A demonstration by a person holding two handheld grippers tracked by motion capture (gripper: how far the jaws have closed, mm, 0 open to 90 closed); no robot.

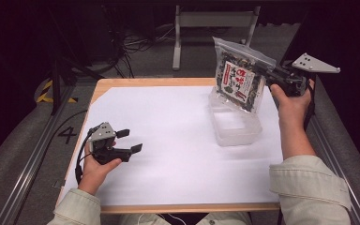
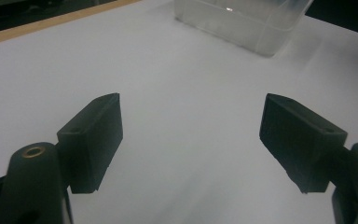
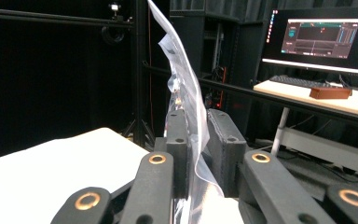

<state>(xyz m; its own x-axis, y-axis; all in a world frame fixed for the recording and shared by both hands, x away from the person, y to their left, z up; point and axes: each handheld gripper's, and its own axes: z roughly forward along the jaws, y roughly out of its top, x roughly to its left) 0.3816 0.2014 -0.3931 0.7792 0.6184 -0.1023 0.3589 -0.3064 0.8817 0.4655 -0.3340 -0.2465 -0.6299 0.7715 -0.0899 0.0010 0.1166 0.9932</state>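
Note:
A clear plastic snack bag (image 1: 239, 77) with a red and white label and dark contents hangs upright above a clear plastic box (image 1: 235, 124) at the right of the table. My right gripper (image 1: 271, 75) is shut on the bag's right edge and holds it in the air. In the right gripper view the bag's thin edge (image 3: 186, 93) stands up between the two closed pads of my right gripper (image 3: 196, 140). My left gripper (image 1: 130, 140) rests low over the white sheet at the left, open, with nothing between its pads. In the left gripper view the left gripper (image 2: 191, 128) stands wide apart and the box (image 2: 242, 21) lies far ahead.
A white sheet (image 1: 168, 140) covers most of the wooden table (image 1: 122, 82). Metal rails run along both sides of the table. A desk with a monitor (image 3: 319, 37) and keyboard stands beyond the table in the right gripper view. A metal stand (image 1: 211, 21) and cables lie on the floor behind.

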